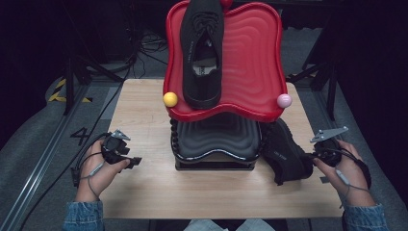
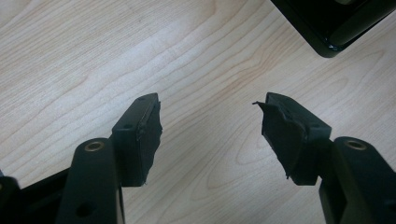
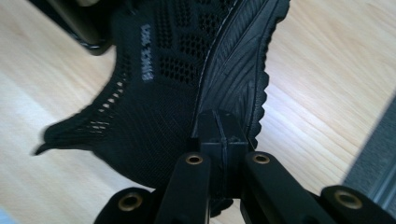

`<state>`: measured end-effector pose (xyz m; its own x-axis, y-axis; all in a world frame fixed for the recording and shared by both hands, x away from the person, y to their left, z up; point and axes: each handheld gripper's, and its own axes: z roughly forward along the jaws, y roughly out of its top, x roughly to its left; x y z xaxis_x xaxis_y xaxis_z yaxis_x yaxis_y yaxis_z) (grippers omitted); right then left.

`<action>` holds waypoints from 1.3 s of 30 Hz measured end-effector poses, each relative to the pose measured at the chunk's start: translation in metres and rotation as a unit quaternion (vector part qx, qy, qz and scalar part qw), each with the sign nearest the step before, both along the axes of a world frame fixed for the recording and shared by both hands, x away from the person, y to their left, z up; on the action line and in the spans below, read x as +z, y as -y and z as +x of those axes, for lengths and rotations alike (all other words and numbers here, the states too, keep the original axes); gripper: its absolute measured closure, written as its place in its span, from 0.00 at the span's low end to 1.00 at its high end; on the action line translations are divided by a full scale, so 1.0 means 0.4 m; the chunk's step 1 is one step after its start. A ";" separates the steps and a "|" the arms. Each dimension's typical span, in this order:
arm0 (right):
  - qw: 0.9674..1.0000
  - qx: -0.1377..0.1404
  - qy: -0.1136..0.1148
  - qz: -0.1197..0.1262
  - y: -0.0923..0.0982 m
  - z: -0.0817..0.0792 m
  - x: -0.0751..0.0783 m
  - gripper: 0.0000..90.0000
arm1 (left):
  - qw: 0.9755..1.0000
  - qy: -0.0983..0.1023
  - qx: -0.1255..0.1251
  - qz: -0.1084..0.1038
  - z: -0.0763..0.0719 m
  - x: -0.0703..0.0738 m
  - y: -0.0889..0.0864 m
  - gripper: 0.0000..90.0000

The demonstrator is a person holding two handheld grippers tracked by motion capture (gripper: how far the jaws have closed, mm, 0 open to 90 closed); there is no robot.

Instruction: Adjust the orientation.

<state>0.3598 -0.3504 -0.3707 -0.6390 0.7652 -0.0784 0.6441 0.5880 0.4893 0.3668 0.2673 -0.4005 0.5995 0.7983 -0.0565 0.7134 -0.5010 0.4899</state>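
A black knit shoe lies on a red wavy tray that sits atop a black tray stand. A second black shoe stands tipped on its side at the stand's right, its sole turned to the right. My right gripper has its jaws closed tight at that shoe's heel edge, where upper meets sole. My left gripper hovers over bare wood left of the stand, jaws wide open with nothing between them.
The wooden table carries the stand at its middle. A yellow ball and a pink ball sit on the red tray's front corners. The stand's black corner shows in the left gripper view. Cables and metal frames lie beyond the table.
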 end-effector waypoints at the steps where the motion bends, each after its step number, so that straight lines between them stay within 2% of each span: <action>1: 1.000 -0.006 0.000 -0.006 0.008 0.002 0.001 1.00 | 1.000 0.000 0.001 0.000 0.000 -0.001 0.000 0.43; 3: 1.000 -0.013 0.002 -0.017 0.025 0.010 0.002 1.00 | 1.000 -0.002 0.001 0.001 0.001 -0.004 0.000 0.43; 6: 0.999 -0.026 -0.009 -0.018 0.056 0.025 -0.001 1.00 | 1.000 -0.006 0.002 0.000 0.001 -0.008 0.003 0.43; 10: 0.998 -0.041 -0.020 -0.043 0.082 0.039 -0.013 1.00 | 1.000 -0.008 -0.003 0.003 0.002 -0.007 0.003 0.42; 11: 0.998 -0.045 -0.026 -0.045 0.091 0.042 -0.016 1.00 | 1.000 -0.006 -0.002 0.002 0.001 -0.007 0.003 0.42; 12: 0.998 -0.048 -0.027 -0.035 0.114 0.041 -0.012 1.00 | 1.000 -0.006 -0.001 0.002 0.000 -0.006 -0.001 0.42; 14: 0.997 -0.060 -0.020 -0.039 0.134 0.035 0.001 1.00 | 1.000 -0.008 0.003 0.000 -0.002 -0.006 -0.002 0.42; 15: 0.996 -0.072 -0.013 -0.060 0.145 0.031 0.009 1.00 | 1.000 -0.007 0.005 0.000 -0.002 -0.007 -0.004 0.42; 17: 0.996 -0.076 -0.010 -0.049 0.163 0.024 0.024 1.00 | 1.000 -0.007 0.003 0.001 -0.001 -0.007 -0.005 0.42; 18: 0.996 -0.078 -0.010 -0.052 0.166 0.020 0.029 1.00 | 1.000 -0.007 0.002 -0.001 -0.002 -0.006 -0.004 0.42; 19: 0.995 -0.076 -0.009 -0.060 0.168 0.017 0.033 1.00 | 1.000 -0.006 0.000 -0.001 -0.003 -0.004 -0.004 0.42; 23: 0.996 -0.067 -0.008 -0.063 0.167 0.002 0.061 0.98 | 1.000 -0.004 0.000 -0.001 -0.005 0.000 -0.003 0.42; 32: 0.998 -0.020 0.001 -0.056 0.126 -0.029 0.117 0.76 | 1.000 -0.008 0.002 -0.002 -0.006 -0.002 -0.002 0.41; 33: 0.999 -0.013 0.001 -0.052 0.119 -0.031 0.122 0.74 | 1.000 -0.007 -0.004 0.002 -0.005 0.000 -0.004 0.41; 35: 0.999 0.006 0.003 -0.040 0.102 -0.028 0.124 0.66 | 1.000 -0.007 0.000 -0.001 -0.007 -0.001 -0.003 0.41; 37: 0.999 0.015 -0.001 -0.034 0.093 -0.023 0.121 0.66 | 1.000 -0.008 -0.004 0.002 -0.007 -0.002 -0.002 0.41; 38: 0.999 0.025 -0.010 -0.040 0.080 -0.007 0.108 0.65 | 1.000 -0.010 -0.003 0.000 -0.008 -0.003 -0.001 0.41; 39: 0.999 0.025 -0.010 -0.040 0.080 -0.007 0.108 0.65 | 1.000 -0.010 -0.004 0.000 -0.008 -0.005 0.000 0.41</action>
